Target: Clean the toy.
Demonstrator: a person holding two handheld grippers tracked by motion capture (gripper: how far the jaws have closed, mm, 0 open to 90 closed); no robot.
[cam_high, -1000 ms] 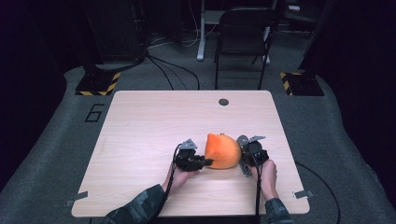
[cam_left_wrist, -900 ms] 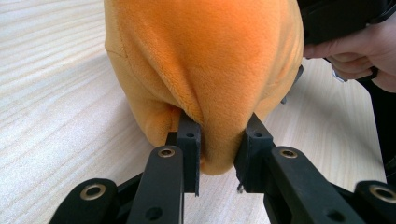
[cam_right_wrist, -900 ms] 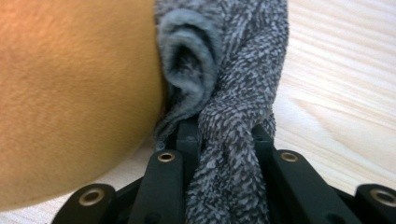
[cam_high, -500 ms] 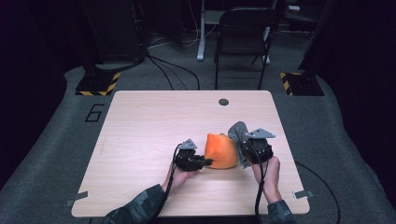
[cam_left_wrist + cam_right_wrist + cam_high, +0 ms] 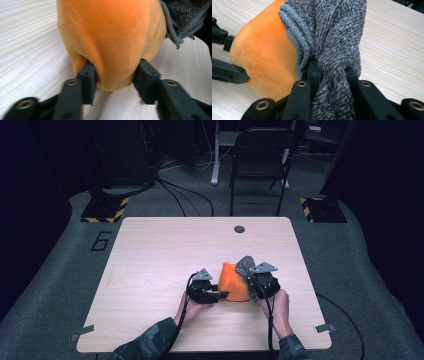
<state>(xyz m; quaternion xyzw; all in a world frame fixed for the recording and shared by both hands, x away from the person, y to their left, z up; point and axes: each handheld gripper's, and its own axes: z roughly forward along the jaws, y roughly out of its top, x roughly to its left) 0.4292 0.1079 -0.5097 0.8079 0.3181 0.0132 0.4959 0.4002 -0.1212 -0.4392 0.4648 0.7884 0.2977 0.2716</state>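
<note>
**Two cloths bunched near the table's front edge**

My left gripper (image 5: 218, 295) points at the orange cloth (image 5: 234, 283), which sits heaped on the table (image 5: 150, 250), right of centre and nearer the front edge than the back. My left jaws have just been opening; the orange cloth bulges between them, and in the left gripper view the pads (image 5: 88, 75) touch its sides, though I cannot tell whether they press.

My right gripper (image 5: 329, 70) is clamped tight on the grey cloth (image 5: 334, 32), a twisted bunch pinched between the pads. The grey cloth drapes against the orange one's right side, touching it, and hangs lifted off the table at my gripper.
</note>
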